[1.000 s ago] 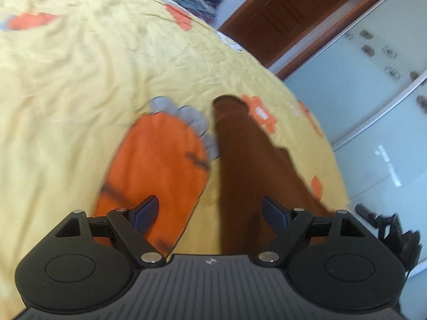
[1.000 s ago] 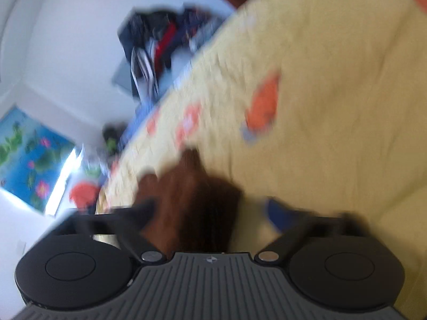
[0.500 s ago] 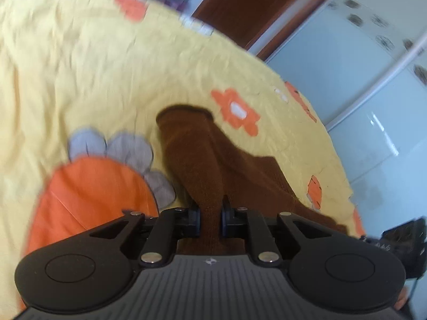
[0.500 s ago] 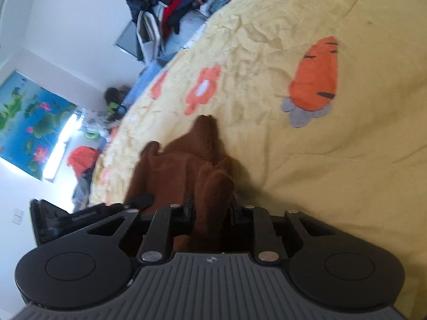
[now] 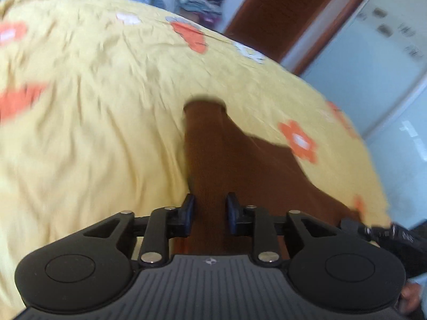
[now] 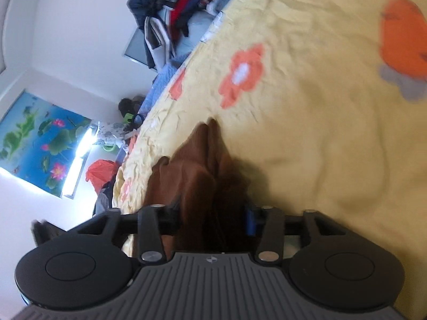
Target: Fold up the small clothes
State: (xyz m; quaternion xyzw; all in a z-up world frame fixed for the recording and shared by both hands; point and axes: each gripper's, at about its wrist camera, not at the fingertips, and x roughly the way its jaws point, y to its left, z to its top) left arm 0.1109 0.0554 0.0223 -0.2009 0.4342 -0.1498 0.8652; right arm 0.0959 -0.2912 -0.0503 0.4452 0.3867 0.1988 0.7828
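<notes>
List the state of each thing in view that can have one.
Left gripper: shut on the garment.
Right gripper: shut on the garment.
Garment: brown, bunched between both grippers, far end lying on the sheet.
Sheet: yellow, spread, wrinkled.
Door: whether shut or open cannot be told.
Clothes pile: heaped, unfolded.
</notes>
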